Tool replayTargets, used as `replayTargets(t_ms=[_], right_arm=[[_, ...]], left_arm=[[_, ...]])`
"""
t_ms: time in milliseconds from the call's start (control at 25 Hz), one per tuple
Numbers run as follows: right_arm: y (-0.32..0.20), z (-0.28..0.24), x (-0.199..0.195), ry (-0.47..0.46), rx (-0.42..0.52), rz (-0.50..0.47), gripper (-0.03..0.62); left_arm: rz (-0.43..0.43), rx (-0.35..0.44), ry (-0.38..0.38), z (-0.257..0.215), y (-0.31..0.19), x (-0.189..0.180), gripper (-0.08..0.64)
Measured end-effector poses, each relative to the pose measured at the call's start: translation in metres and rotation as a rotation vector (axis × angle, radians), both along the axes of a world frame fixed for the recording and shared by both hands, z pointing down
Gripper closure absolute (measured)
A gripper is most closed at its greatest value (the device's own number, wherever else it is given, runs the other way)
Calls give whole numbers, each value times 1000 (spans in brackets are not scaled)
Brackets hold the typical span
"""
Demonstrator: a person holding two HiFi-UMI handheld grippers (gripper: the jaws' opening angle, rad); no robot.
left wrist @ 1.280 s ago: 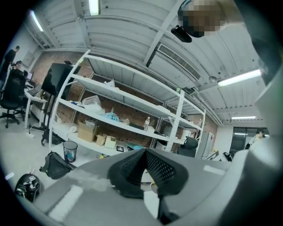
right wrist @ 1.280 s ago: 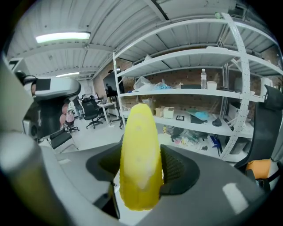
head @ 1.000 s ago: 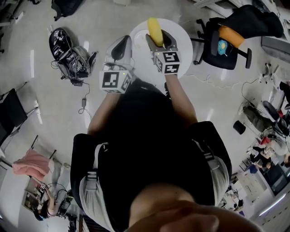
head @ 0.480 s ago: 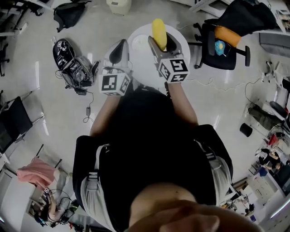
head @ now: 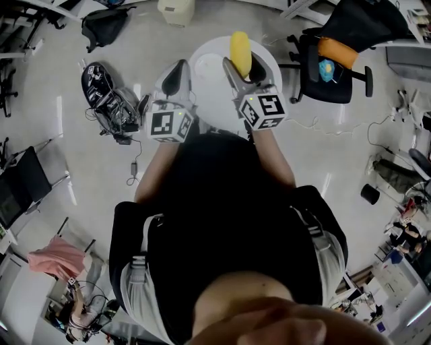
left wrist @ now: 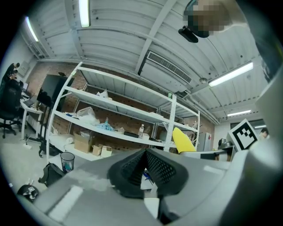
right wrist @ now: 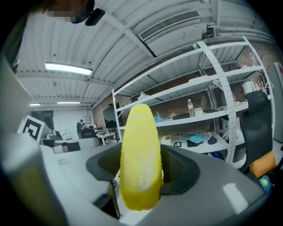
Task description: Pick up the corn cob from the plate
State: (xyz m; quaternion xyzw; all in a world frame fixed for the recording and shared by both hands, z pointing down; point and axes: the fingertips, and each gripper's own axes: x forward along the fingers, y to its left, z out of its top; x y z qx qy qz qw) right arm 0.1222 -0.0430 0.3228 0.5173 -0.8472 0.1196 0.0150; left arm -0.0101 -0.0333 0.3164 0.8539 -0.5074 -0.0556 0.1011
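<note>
My right gripper (head: 242, 67) is shut on the yellow corn cob (head: 240, 50) and holds it in the air above the round white table (head: 271, 64). In the right gripper view the corn cob (right wrist: 139, 159) stands upright between the two dark pads, which press on its sides. The white plate (head: 206, 66) lies on the table below, between the two grippers. My left gripper (head: 176, 75) hovers at the table's left edge, jaws together and holding nothing. The left gripper view shows its pads meeting at the tip and the corn cob (left wrist: 182, 140) off to the right.
A black office chair (head: 337, 47) with an orange cushion stands right of the table. A black bag and a tangle of cables (head: 108, 87) lie on the floor at the left, and a pale bin (head: 176, 8) sits beyond the table. White shelving (right wrist: 212, 92) lines the far wall.
My right gripper has risen with the corn cob, lifting it off the plate. The left gripper has stayed almost where it was.
</note>
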Motion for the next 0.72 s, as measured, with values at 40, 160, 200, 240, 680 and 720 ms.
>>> replayTargets(t_ms=[40,160,200,240,680,720], right_arm=[[0,-1,1,-3,1,1,325],[1,-2,4,-2,6,-2,325],[0,-2,6,-1,7,-3,325],[0,-2,7,0,7,-4,325],[-9,-4,13,-4,15,-7,325],[-9,-4,12,-4,15,-7,325]], left_arm=[[2,1,1,0,0,1,560],[3,-1,2,0,-1,6,560],[3,-2,0,0,-1,8,560],[6,0,-2,0,-2,10,560],[15,-4,-11,0,-12,19,560],[14,-6,-11,0,-12,18,560]])
